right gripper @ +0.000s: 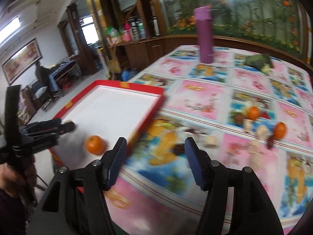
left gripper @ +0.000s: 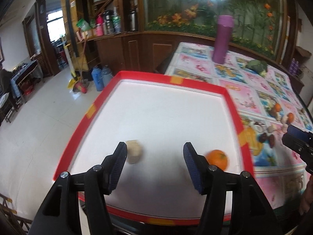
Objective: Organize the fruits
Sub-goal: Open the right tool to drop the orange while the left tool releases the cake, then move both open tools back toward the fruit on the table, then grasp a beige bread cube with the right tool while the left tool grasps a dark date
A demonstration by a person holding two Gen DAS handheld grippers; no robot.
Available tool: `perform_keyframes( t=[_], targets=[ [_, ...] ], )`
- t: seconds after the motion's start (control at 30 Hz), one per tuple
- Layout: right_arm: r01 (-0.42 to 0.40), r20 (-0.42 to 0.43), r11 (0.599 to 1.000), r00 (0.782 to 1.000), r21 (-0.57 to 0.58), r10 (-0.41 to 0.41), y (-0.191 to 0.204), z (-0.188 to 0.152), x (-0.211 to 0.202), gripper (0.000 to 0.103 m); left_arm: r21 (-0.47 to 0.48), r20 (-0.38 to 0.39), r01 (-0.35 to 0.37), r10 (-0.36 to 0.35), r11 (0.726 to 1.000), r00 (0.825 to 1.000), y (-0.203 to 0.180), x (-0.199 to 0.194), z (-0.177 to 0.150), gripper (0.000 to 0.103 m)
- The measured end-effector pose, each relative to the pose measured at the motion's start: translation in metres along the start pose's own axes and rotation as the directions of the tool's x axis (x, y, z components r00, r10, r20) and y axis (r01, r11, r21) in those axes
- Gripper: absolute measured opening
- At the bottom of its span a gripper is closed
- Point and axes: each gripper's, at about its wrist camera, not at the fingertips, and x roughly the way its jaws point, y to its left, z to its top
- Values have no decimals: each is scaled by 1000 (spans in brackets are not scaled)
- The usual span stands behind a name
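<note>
In the red-rimmed tray [left gripper: 232, 105], one orange [left gripper: 217, 159] sat near the right wall, a pale wooden block [left gripper: 134, 153] off to its left, well apart. My left gripper [left gripper: 154, 153] hung over the tray floor between them, jaws wide, nothing held. My right gripper [right gripper: 155, 149] was over the flowered tablecloth [right gripper: 203, 98] beside the tray, also wide open, empty. Two more oranges [right gripper: 253, 112] lay further out among blurred bits. Purple bottle [right gripper: 205, 35] stood at the far side.

One orange [left gripper: 217, 159] and a beige block [left gripper: 134, 151] lie in the red-rimmed tray [left gripper: 195, 83]; two oranges [right gripper: 253, 112] rest on the tablecloth.
</note>
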Motion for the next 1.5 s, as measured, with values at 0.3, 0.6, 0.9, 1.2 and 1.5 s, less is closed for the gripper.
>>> perform_keyframes(
  t=[0.3, 0.6, 0.9, 1.2, 1.5],
  targets=[
    [190, -4, 970, 982, 153, -191, -84, -29, -34, 63, 141, -42, 207, -203, 968, 978, -81, -14, -5, 61],
    [163, -93, 962, 985, 218, -145, -105, -19, -8, 57, 206, -145, 322, -297, 924, 944, -131, -8, -19, 61],
    [240, -151, 962, 964, 130, -220, -105, -17, 21, 27, 233, -192, 359, -319, 904, 928, -156, 6, -15, 60],
    [224, -91, 946, 974, 233, -209, -126, -16, 4, 27, 206, -255, 398, -344, 894, 904, -182, 31, -10, 48],
    [233, -110, 917, 972, 323, -208, -144, -17, 2, 27, 182, -283, 421, -363, 889, 888, -194, 52, -2, 30]
  ],
)
